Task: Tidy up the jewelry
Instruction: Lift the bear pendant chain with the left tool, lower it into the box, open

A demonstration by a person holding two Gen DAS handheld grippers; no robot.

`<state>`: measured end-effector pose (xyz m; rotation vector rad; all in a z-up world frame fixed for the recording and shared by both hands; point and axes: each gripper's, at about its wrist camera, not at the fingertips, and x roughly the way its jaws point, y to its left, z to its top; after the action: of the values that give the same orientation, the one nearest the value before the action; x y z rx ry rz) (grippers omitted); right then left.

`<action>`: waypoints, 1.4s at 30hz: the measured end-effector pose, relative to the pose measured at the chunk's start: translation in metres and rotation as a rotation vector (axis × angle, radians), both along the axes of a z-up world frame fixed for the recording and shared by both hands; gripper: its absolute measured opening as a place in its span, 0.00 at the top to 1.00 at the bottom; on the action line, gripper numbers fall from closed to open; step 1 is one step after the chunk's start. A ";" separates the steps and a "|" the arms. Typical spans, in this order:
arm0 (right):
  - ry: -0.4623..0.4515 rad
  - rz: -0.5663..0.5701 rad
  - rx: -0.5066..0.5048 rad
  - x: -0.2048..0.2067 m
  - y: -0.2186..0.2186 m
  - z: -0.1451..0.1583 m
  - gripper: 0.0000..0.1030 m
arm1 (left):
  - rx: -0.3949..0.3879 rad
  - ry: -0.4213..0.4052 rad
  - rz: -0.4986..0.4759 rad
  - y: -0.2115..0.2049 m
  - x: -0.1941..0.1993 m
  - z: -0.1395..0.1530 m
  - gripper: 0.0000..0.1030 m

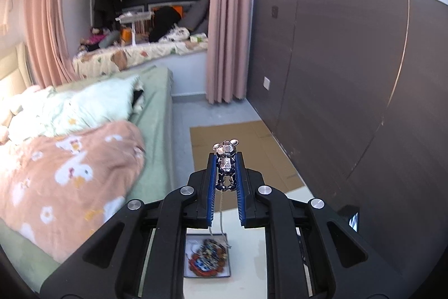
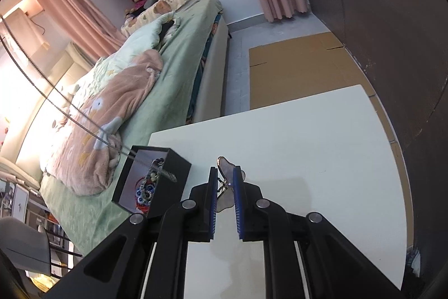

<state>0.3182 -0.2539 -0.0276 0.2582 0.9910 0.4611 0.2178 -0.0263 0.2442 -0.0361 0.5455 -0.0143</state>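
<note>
My left gripper [image 1: 226, 160] is shut on a silver bear pendant [image 1: 226, 159], held high above the table. Its thin chain [image 1: 221, 212] hangs down toward a black jewelry box [image 1: 207, 257] full of mixed beads and bracelets. In the right wrist view that chain [image 2: 56, 100] slants from the upper left into the same black box [image 2: 173, 178], which stands near the white table's left corner. My right gripper [image 2: 225, 173] is shut on a flat butterfly-shaped pendant [image 2: 228, 170], just above the white table [image 2: 308, 145].
A bed with a green sheet [image 2: 179, 69] and a pink blanket [image 1: 67, 181] runs along the left of the table. Flat cardboard [image 2: 296, 69] lies on the floor beyond the table. A dark panelled wall [image 1: 350, 74] stands on the right.
</note>
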 end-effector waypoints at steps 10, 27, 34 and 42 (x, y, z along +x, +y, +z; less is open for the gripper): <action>0.001 0.005 0.006 0.002 0.005 -0.004 0.89 | 0.039 -0.016 0.019 0.010 0.002 0.019 0.87; 0.016 0.026 -0.027 0.007 0.018 -0.014 0.89 | -0.025 0.090 0.072 0.051 0.018 -0.056 0.87; -0.004 0.026 -0.025 0.005 0.022 -0.011 0.89 | -0.135 0.203 0.063 0.065 0.031 -0.134 0.87; -0.034 0.015 -0.001 0.005 0.022 -0.002 0.89 | -0.278 0.282 0.109 0.067 0.040 -0.214 0.87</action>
<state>0.3232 -0.2320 -0.0300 0.2412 0.9606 0.4767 0.2580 0.0405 0.0301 -0.3429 0.8201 0.0215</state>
